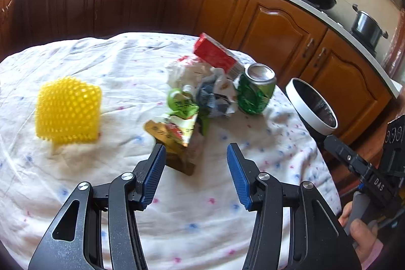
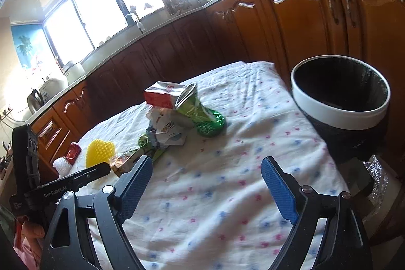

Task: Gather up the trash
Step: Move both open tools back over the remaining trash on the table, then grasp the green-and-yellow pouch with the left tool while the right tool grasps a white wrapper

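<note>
On the cloth-covered table, left to right, sit a yellow spiky block, then the trash heap: a flattened snack wrapper nearest the left gripper, crumpled paper, a red carton and a green can, with the bin off the right edge. The wrapper looks light, limp and slick, best pinched at its near corner; both the left gripper and the right gripper stand wide open and empty. Only the right wrist view looks into the bin's dark mouth and shows the left gripper's handle.
</note>
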Available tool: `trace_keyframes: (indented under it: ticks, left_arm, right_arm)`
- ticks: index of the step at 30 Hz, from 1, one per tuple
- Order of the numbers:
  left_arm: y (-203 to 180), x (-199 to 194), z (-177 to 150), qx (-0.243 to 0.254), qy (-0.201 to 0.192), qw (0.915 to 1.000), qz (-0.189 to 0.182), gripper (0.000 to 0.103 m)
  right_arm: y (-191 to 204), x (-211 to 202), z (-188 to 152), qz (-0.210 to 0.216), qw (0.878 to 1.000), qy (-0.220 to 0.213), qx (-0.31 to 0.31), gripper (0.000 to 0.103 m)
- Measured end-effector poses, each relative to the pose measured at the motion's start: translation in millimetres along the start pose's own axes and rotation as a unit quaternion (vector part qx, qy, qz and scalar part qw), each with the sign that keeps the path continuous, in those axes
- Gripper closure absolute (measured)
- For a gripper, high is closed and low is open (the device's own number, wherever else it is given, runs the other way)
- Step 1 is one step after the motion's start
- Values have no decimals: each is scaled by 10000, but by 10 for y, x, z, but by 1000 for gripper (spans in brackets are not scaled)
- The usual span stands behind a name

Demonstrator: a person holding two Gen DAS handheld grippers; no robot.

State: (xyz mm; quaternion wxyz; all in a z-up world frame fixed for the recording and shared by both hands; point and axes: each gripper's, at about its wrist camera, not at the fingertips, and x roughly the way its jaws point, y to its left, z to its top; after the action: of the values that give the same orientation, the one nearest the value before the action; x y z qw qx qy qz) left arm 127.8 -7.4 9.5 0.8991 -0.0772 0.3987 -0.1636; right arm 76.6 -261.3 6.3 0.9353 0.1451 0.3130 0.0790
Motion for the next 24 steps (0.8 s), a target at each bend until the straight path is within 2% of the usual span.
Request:
trace_keyframes:
  ticks: [6,11,12,13,16,19,24]
  left_arm:
    - [128,43,59,5,83,9999,105,51]
    - [172,93,157,121,114,9998,90,35]
    - [180,106,179,131,133,9998,68,31]
    - [190,124,201,134,143,9998,53,31]
    - [253,229,279,83,240,9997,27,30]
    - [321,360,314,-3,405,9992,-24,30]
    - [471,595,316,-271,746,9966,-225,30]
  right_arm:
    - [170,185,61,243,9994,211,-109,14]
    - [317,381,151,512,9979,367,-170,17]
    - [349,439,168,568,9973,424,-177,22]
    - [381,499,183,608,9968,484,-186,29]
    - [450,676,211,740,9952,628,-155,39]
    - [457,868,251,763,9942,756,-60,43]
    - [503,1132,336,766,9937,817,-48,44]
